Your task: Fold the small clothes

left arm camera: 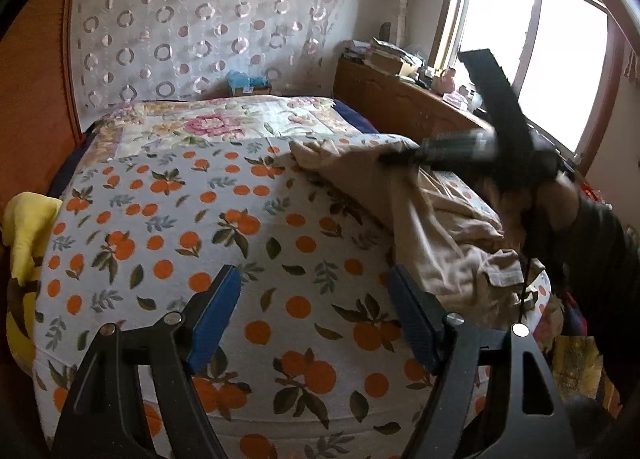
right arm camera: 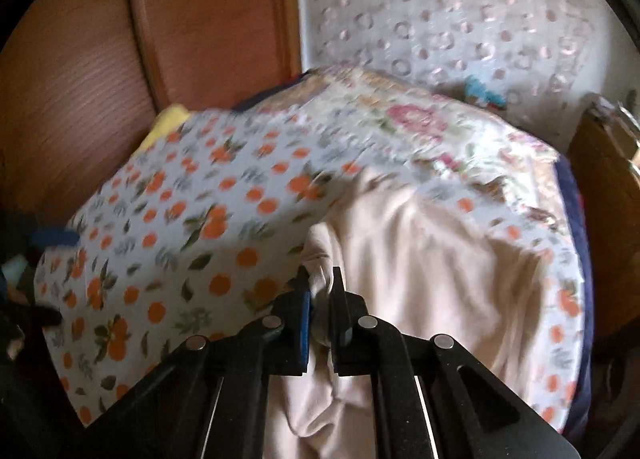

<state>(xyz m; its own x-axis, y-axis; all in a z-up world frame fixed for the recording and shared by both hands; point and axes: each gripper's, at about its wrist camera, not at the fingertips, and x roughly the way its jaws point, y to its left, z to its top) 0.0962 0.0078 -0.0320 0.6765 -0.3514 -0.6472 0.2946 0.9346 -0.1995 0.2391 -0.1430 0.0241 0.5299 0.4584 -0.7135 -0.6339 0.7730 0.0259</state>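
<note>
A beige garment (left arm camera: 448,231) lies crumpled on the right side of the bed, over the orange-print sheet (left arm camera: 240,243). My left gripper (left arm camera: 314,299) is open and empty, above bare sheet to the left of the garment. My right gripper (left arm camera: 404,157) is seen from the left wrist view, lifting an edge of the garment. In the right wrist view my right gripper (right arm camera: 320,283) is shut on a bunched fold of the beige garment (right arm camera: 420,259), which hangs down from the jaws and spreads over the bed.
A floral quilt (left arm camera: 224,123) covers the far end of the bed. A yellow cloth (left arm camera: 28,227) lies at the left edge. A wooden dresser (left arm camera: 400,99) with clutter stands at the right under the window. A wooden panel (right arm camera: 120,59) flanks the bed.
</note>
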